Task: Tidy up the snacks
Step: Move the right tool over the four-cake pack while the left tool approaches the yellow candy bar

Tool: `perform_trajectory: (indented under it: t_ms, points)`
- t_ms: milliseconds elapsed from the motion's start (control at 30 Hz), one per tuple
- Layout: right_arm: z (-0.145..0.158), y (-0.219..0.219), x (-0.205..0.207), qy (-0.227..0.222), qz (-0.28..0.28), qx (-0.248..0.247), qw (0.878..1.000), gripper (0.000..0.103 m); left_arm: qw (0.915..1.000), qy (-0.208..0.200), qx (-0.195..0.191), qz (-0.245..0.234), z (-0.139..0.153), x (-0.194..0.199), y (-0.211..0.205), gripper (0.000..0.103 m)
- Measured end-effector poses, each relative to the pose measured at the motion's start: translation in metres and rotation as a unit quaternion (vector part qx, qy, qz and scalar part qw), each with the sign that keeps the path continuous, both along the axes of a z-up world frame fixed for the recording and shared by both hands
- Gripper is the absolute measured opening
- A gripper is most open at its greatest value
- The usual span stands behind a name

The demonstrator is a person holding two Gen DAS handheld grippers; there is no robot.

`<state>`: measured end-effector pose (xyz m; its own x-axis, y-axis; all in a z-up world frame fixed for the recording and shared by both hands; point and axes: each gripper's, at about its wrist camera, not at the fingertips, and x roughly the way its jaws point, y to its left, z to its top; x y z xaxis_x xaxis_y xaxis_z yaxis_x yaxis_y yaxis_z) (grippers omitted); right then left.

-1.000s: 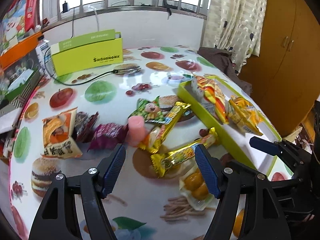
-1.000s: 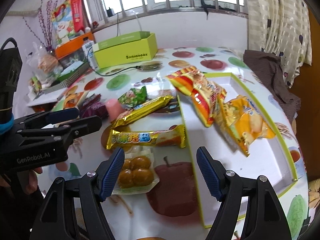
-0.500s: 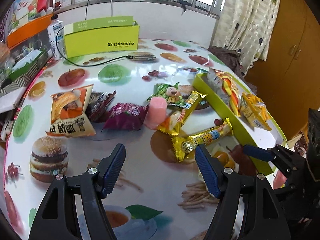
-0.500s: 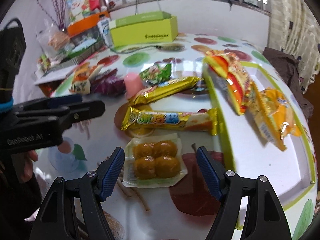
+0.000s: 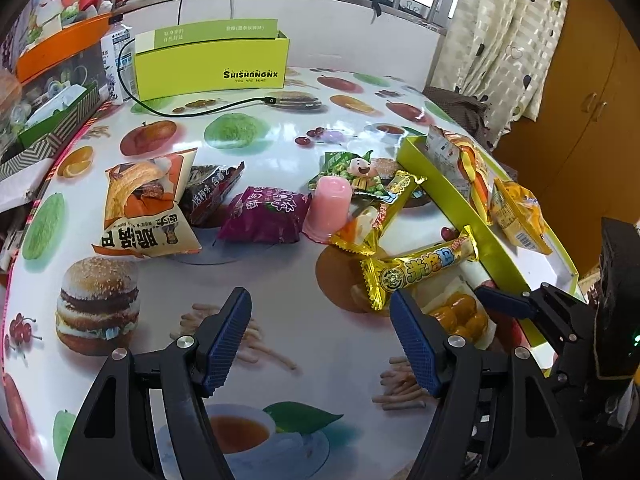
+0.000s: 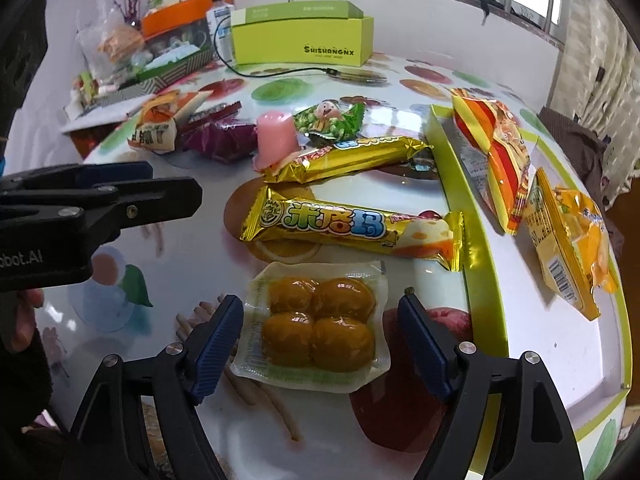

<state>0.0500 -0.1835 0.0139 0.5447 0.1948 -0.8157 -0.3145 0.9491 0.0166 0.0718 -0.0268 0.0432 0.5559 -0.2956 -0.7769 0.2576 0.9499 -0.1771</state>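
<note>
My right gripper (image 6: 319,306) hangs low over the table, its jaws opening. A clear pack of yellow-brown balls (image 6: 320,320) lies flat between its blue pads, which do not press on it. Beyond it lie two gold snack bars (image 6: 348,228) (image 6: 348,158), a pink jelly cup (image 6: 276,136) and a green pea pack (image 6: 332,120). To the right, a lime-green tray (image 6: 480,280) holds an orange striped pack (image 6: 500,152) and a yellow pack (image 6: 572,240). My left gripper (image 5: 320,300) stands open above bare tablecloth, left of the bars (image 5: 416,272).
An orange chip bag (image 5: 148,204), a dark pack (image 5: 212,192) and a purple pack (image 5: 264,216) lie mid-table. A lime-green box (image 5: 212,64) with a black cable (image 5: 200,112) stands at the back. Cluttered boxes (image 5: 48,112) line the left edge; a brown cloth (image 5: 456,108) hangs at the far right.
Both grippers have sunk toward the table. The right one has come over the clear pack, which now lies between its pads, and its jaws stand a little wider.
</note>
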Motion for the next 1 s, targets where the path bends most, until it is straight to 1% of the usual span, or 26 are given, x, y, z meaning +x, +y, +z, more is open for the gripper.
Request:
perform_trajectory:
  t_ms: [167, 400, 533, 933, 1000]
  points:
    - [-0.003, 0.007, -0.001, 0.002, 0.009, -0.004, 1.000, 0.081, 1.0000, 0.003, 0.000, -0.001, -0.002, 0.001, 0.001, 0.072]
    - [-0.003, 0.003, -0.002, 0.001, 0.001, -0.002, 1.000, 0.081, 1.0000, 0.006, 0.000, -0.003, -0.004, 0.003, 0.001, 0.072]
    - [-0.002, 0.001, -0.006, -0.004, 0.000, -0.001, 1.000, 0.074, 0.9999, 0.007, 0.000, -0.008, -0.005, 0.004, -0.001, 0.072]
    - [0.003, -0.001, -0.015, -0.013, -0.001, 0.010, 1.000, 0.071, 0.9998, 0.008, 0.004, -0.019, -0.005, 0.005, -0.005, 0.072]
    - [0.007, -0.001, -0.018, -0.017, 0.001, 0.012, 1.000, 0.069, 0.9997, 0.008, 0.004, -0.022, -0.004, 0.005, -0.006, 0.072]
